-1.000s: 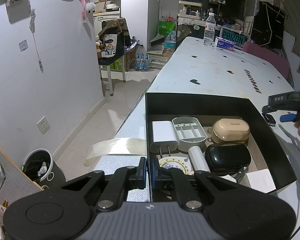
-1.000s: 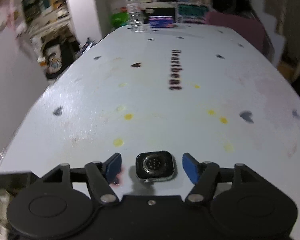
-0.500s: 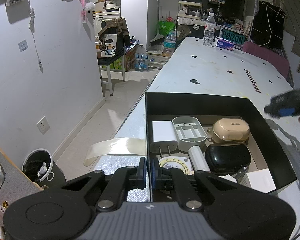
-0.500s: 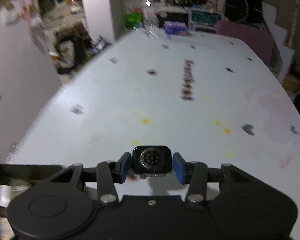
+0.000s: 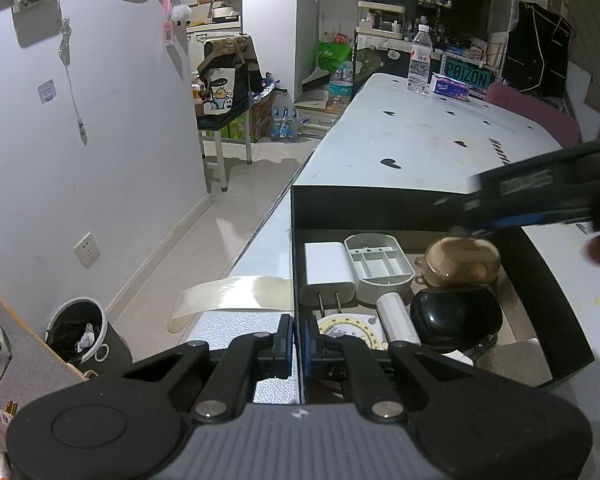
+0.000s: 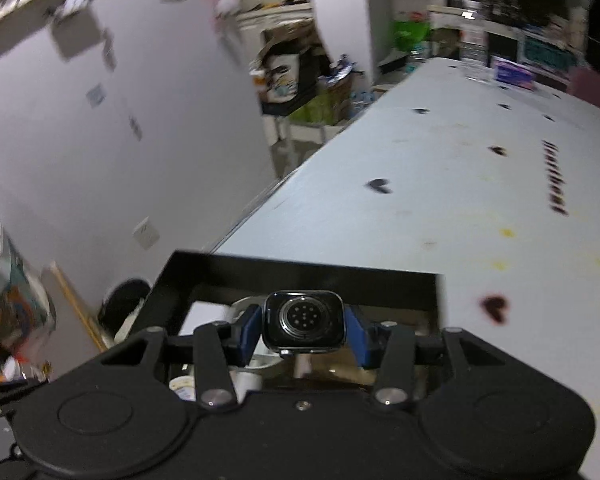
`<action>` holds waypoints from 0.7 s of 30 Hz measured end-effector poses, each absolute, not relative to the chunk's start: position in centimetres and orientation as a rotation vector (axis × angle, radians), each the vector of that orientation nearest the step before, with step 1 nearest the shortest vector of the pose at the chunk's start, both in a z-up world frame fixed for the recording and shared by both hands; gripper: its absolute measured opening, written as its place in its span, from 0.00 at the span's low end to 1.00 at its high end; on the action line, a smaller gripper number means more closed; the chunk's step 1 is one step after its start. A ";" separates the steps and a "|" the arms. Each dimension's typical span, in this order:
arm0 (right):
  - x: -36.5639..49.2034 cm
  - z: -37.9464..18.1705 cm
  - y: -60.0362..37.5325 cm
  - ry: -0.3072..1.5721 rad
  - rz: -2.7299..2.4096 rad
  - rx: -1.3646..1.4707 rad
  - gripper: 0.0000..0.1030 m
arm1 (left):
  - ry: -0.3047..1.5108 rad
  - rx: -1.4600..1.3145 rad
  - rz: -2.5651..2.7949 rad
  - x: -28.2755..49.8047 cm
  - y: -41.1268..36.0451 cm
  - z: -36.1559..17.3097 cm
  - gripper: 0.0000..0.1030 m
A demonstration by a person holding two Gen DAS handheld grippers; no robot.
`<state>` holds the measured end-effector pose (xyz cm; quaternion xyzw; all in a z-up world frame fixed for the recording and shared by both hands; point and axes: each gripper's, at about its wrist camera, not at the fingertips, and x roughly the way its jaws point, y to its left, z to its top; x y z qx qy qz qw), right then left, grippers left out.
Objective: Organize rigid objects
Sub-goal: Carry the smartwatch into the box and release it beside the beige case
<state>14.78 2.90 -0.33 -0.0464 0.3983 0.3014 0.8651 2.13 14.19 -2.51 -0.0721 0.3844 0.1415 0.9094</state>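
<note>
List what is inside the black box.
Inside the black box: a white charger, a grey tray, a beige case, a black case, a white cylinder and a dial. The near corner is hidden by the left tongs.

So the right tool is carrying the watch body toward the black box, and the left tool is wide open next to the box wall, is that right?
Not quite. The left tool is shut, its blue pads clamped on the near wall of the black box, as the left wrist view shows. The rest holds: the right tool grips the watch body at the box, seen in the right wrist view.
</note>
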 end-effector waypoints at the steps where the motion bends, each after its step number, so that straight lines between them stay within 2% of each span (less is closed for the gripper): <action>1: 14.7 -0.6 3.6 0.835 0.637 -0.115 0.45 | 0.793 -0.149 0.291 2.1 14.3 -2.5 0.05; 7: 14.2 -1.6 4.8 0.855 0.667 -0.125 0.46 | 0.792 -0.149 0.291 2.2 14.5 -2.5 0.05; 8: 14.2 -1.6 4.7 0.854 0.669 -0.111 0.50 | 0.792 -0.150 0.291 2.2 14.5 -2.5 0.05; 9: 14.1 -1.4 4.4 0.846 0.660 -0.094 0.64 | 0.792 -0.151 0.291 2.2 14.6 -2.5 0.05; 10: 14.0 -1.2 4.1 0.835 0.649 -0.083 0.70 | 0.792 -0.151 0.291 2.2 14.5 -2.5 0.05; 21: 13.3 0.0 2.2 0.849 0.652 -0.062 0.69 | 0.792 -0.150 0.291 2.2 14.5 -2.5 0.05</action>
